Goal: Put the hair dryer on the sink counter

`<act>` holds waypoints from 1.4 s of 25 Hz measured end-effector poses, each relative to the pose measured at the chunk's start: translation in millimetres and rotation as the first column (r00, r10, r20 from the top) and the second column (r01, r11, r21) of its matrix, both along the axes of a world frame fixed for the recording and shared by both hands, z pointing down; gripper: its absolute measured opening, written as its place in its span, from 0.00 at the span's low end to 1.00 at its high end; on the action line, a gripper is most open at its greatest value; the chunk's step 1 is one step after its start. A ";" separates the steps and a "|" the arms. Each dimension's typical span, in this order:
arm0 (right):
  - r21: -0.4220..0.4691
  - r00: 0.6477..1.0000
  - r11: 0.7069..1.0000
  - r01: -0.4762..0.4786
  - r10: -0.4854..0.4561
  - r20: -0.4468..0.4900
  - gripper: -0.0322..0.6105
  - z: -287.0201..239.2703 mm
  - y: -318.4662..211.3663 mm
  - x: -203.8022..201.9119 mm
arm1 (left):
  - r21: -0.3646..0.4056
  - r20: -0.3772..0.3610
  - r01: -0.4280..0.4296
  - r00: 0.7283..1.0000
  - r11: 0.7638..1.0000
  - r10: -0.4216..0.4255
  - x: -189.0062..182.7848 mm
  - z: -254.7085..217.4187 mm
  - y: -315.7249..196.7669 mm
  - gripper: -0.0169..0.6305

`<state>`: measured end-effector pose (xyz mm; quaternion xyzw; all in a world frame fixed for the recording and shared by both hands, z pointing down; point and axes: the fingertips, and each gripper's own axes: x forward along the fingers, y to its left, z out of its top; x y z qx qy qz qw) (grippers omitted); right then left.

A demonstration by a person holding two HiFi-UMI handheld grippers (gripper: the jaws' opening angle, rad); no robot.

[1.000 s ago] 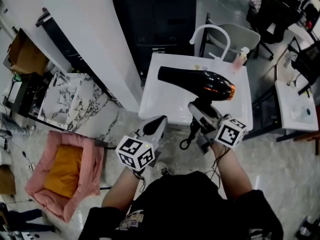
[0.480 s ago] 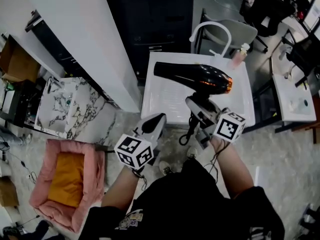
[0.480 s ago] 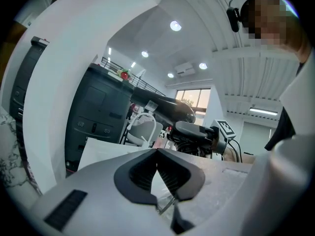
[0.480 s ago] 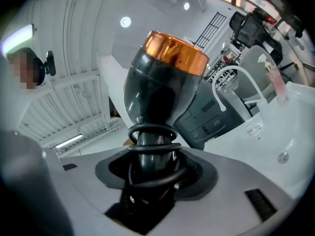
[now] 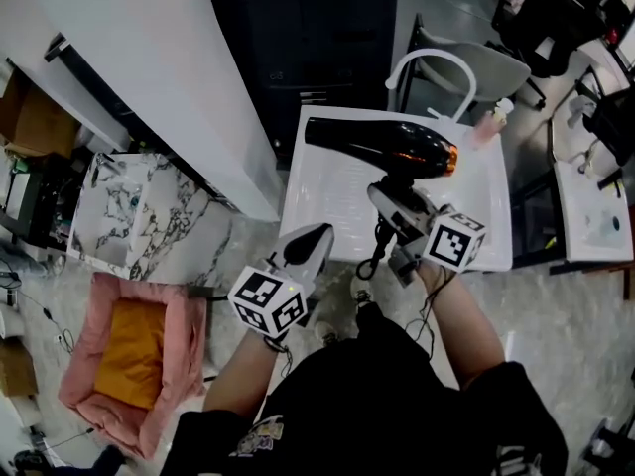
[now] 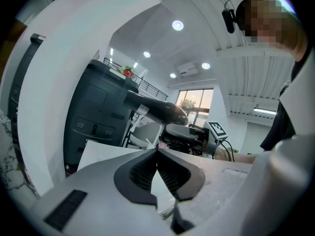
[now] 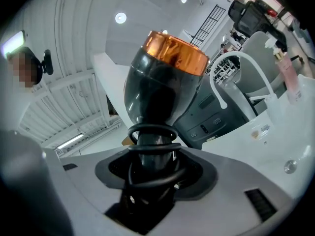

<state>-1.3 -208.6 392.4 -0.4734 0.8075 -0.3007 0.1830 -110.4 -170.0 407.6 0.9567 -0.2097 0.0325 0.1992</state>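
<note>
The black hair dryer (image 5: 382, 147) with a copper ring at its rear hangs level above the white sink counter (image 5: 322, 211), nozzle pointing left. My right gripper (image 5: 397, 211) is shut on its handle from below, and the coiled cord loops round the handle between the jaws. In the right gripper view the hair dryer (image 7: 162, 87) rises straight out of that gripper (image 7: 152, 168). My left gripper (image 5: 308, 246) hovers at the counter's front left edge, shut and holding nothing. In the left gripper view its tips (image 6: 157, 151) meet, with the hair dryer (image 6: 155, 109) beyond them.
A white arched faucet (image 5: 437, 67) and a pink bottle (image 5: 493, 122) stand at the back of the sink. A dark cabinet (image 5: 317, 38) is behind it. To the left are a marble-patterned slab (image 5: 139, 211) and a pink cushion with an orange pad (image 5: 129, 355).
The right gripper has carried the hair dryer slightly farther over the sink. The left gripper has stayed at the counter's front edge.
</note>
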 end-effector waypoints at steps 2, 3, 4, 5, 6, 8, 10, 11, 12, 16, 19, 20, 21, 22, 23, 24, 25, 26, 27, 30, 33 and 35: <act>-0.014 1.000 1.000 0.008 -0.008 0.004 0.41 6.3 -16.9 8.5 | 0.005 0.000 0.001 1.000 1.000 -0.001 9.4 0.3 -10.8 0.03; -0.031 1.000 0.999 0.007 -0.006 0.012 0.41 12.6 -25.0 13.6 | 0.007 0.000 0.001 1.000 1.000 -0.001 13.9 0.8 -16.3 0.03; -0.047 1.000 0.999 0.006 -0.005 0.019 0.41 18.7 -33.0 18.1 | 0.008 0.001 0.000 1.000 1.000 0.000 18.2 1.6 -21.6 0.03; -0.051 1.000 0.999 0.012 -0.011 0.021 0.41 22.1 -41.0 20.8 | 0.008 0.002 0.000 1.000 1.000 0.000 22.2 2.9 -26.6 0.03; -0.040 1.000 0.999 0.025 -0.024 0.017 0.41 21.8 -49.2 21.5 | 0.008 0.003 0.001 1.000 1.000 -0.001 25.8 4.6 -31.1 0.03; -0.011 0.999 0.999 0.053 -0.053 0.006 0.41 18.7 -65.1 20.1 | 0.007 0.009 0.002 1.000 1.000 -0.002 31.5 8.9 -39.3 0.03; -0.024 0.998 0.998 0.059 -0.059 0.011 0.41 27.1 -79.8 23.2 | 0.001 0.015 0.005 1.000 1.000 -0.005 36.3 13.4 -48.5 0.03; -0.045 0.998 0.998 0.054 -0.054 0.015 0.41 35.3 -86.8 26.9 | -0.002 0.018 0.007 1.000 1.000 -0.007 38.7 15.6 -53.6 0.03; -0.060 0.998 0.997 0.053 -0.052 0.018 0.41 42.0 -93.9 29.9 | -0.006 0.021 0.009 1.000 1.000 -0.009 41.3 17.6 -58.6 0.03; -0.050 0.996 0.995 0.085 -0.083 0.034 0.41 49.6 -123.7 32.2 | -0.017 0.023 0.012 1.000 1.000 -0.011 52.0 25.0 -77.5 0.03; -0.075 0.995 0.993 0.092 -0.089 0.044 0.41 67.5 -142.1 35.7 | -0.031 0.025 0.014 1.000 0.999 -0.013 58.0 33.0 -89.6 0.03; -0.088 0.995 0.992 0.093 -0.090 0.045 0.41 74.5 -147.6 37.1 | -0.038 0.027 0.015 1.000 0.999 -0.014 59.9 36.1 -93.1 0.03; -0.105 0.995 0.990 0.092 -0.087 0.049 0.41 82.5 -152.6 39.1 | -0.045 0.029 0.016 0.999 0.999 -0.014 61.8 39.1 -96.1 0.03; -0.125 0.995 0.988 0.088 -0.082 0.055 0.41 91.5 -156.9 41.8 | -0.051 0.030 0.016 0.999 0.999 -0.014 63.6 42.0 -98.9 0.03; -0.139 0.995 0.986 0.087 -0.079 0.064 0.41 99.2 -161.3 43.7 | -0.058 0.031 0.016 0.999 0.998 -0.014 65.1 44.9 -101.5 0.03; -0.142 0.994 0.986 0.092 -0.082 0.072 0.41 103.6 -166.4 43.9 | -0.065 0.032 0.017 0.999 0.998 -0.015 66.2 47.8 -104.1 0.03; -0.141 0.993 0.985 0.099 -0.088 0.081 0.41 106.9 -171.7 43.4 | -0.072 0.032 0.018 0.999 0.997 -0.016 67.0 50.8 -106.9 0.03; -0.143 0.992 0.984 0.104 -0.092 0.091 0.41 111.5 -176.9 43.5 | -0.079 0.033 0.019 0.999 0.997 -0.016 67.9 53.6 -109.8 0.03; -0.151 0.991 0.983 0.108 -0.093 0.101 0.41 117.4 -181.8 44.5 | -0.084 0.034 0.019 0.999 0.996 -0.016 69.1 56.4 -112.5 0.03; -0.182 0.989 0.977 0.111 -0.090 0.119 0.41 137.5 -194.1 50.3 | -0.098 0.043 0.017 0.999 0.995 -0.013 74.1 64.0 -119.5 0.03; -0.209 0.986 0.971 0.117 -0.088 0.145 0.41 156.2 -206.3 54.0 | -0.114 0.048 0.023 0.999 0.993 -0.018 76.1 70.8 -127.7 0.03; -0.228 0.984 0.967 0.118 -0.083 0.159 0.41 167.9 -214.4 56.6 | -0.125 0.051 0.029 0.998 0.992 -0.023 76.5 75.3 -133.0 0.03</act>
